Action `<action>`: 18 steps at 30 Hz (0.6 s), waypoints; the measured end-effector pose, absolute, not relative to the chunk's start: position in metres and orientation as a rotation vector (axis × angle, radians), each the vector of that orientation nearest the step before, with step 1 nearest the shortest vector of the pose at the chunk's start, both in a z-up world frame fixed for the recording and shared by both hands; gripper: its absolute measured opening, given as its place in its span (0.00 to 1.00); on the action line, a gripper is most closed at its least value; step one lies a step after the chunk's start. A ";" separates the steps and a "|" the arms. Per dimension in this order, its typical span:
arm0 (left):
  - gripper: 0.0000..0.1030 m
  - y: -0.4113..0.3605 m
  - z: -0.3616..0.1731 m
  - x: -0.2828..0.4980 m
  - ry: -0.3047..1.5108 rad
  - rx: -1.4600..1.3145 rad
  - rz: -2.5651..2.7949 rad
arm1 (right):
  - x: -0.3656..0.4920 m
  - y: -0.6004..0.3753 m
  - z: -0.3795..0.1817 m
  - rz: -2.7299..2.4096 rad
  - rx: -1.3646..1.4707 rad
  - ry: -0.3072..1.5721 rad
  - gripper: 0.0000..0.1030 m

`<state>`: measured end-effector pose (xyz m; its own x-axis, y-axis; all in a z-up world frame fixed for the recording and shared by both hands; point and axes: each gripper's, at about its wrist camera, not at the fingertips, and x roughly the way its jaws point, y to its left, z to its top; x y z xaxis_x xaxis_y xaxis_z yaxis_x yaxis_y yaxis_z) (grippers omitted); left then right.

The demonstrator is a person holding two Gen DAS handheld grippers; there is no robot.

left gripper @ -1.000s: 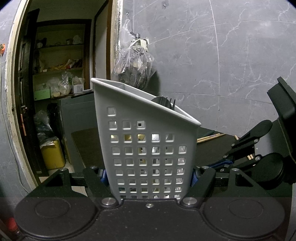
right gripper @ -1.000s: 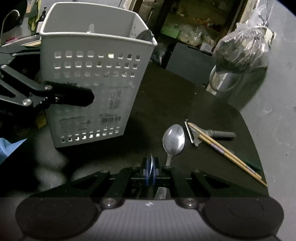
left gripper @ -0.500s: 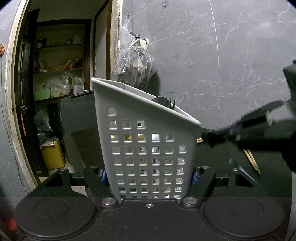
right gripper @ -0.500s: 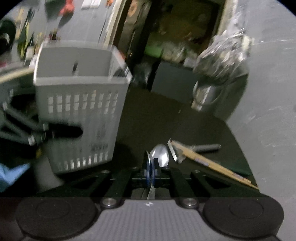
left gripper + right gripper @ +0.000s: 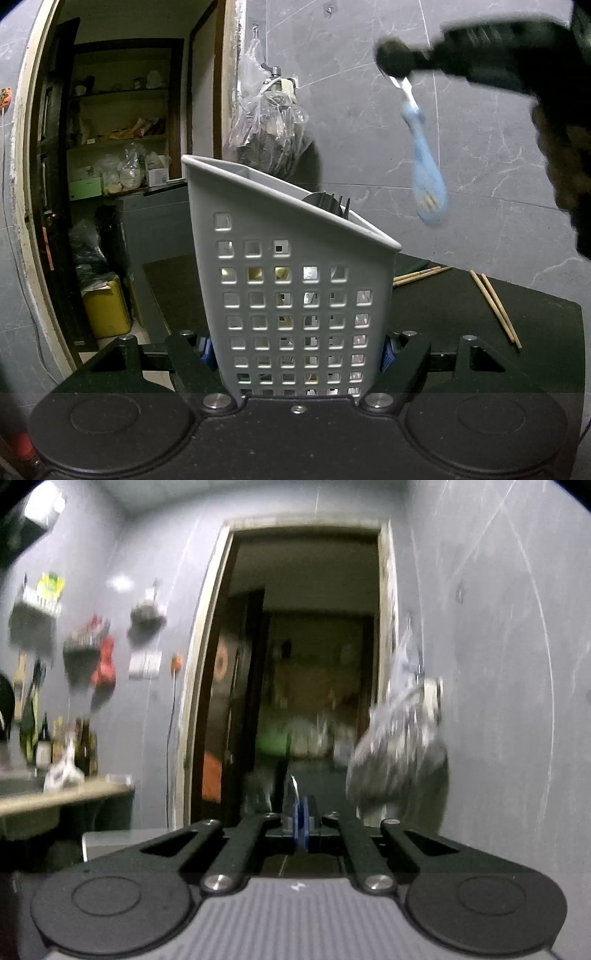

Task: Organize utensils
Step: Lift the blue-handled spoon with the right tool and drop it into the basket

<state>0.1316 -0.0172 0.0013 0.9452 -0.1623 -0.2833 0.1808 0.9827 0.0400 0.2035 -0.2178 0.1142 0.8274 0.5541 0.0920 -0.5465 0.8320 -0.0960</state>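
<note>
Left gripper [image 5: 299,350]: fingers [image 5: 388,354] clamped on both sides of the white perforated basket [image 5: 295,295], held upright on the dark surface [image 5: 461,306]. Dark utensil tips [image 5: 328,205] poking above the rim. Right gripper [image 5: 395,61] at 1 o'clock, raised above the basket, fingers [image 5: 297,812] pressed together on a spoon [image 5: 424,162] (blurred, pale handle dangling downward). Chopsticks [image 5: 495,306] lying at 3 o'clock on the surface.
</note>
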 end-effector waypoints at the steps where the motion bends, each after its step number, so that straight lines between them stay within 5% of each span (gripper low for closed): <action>1: 0.74 -0.017 0.001 0.132 0.283 0.066 -0.174 | 0.205 -0.215 0.121 0.598 -0.054 -0.138 0.03; 18: 0.74 -0.019 0.001 0.130 0.285 0.065 -0.171 | 0.221 -0.146 0.109 0.752 -0.053 -0.099 0.03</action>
